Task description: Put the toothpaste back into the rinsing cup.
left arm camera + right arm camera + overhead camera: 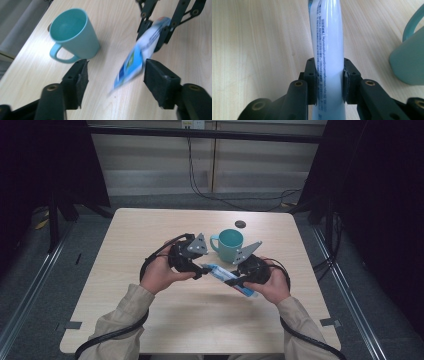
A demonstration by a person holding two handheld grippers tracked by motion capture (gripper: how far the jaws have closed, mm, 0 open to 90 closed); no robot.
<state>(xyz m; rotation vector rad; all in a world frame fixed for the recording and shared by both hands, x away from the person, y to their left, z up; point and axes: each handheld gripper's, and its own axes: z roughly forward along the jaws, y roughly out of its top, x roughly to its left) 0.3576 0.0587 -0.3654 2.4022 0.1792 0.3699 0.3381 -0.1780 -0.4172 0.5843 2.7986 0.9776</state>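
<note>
Tube (327, 50) — clamped across its middle by your right gripper (329, 82), held above the table (150, 235) beside the mug (229, 244). Your left gripper (115, 75) stands wide open, empty, around the tube's free end — center it before closing.

Both forearms reach inward — left gripper (204, 270) jaws spread wide, right gripper (231, 281) jaws clamped together.

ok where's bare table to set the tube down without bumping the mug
Free: the near strip between the hands and the table front edge, and the left side beyond the left gripper. Also the far left corner. Crowded: the middle, where the mug, tube and right gripper bunch together.
</note>
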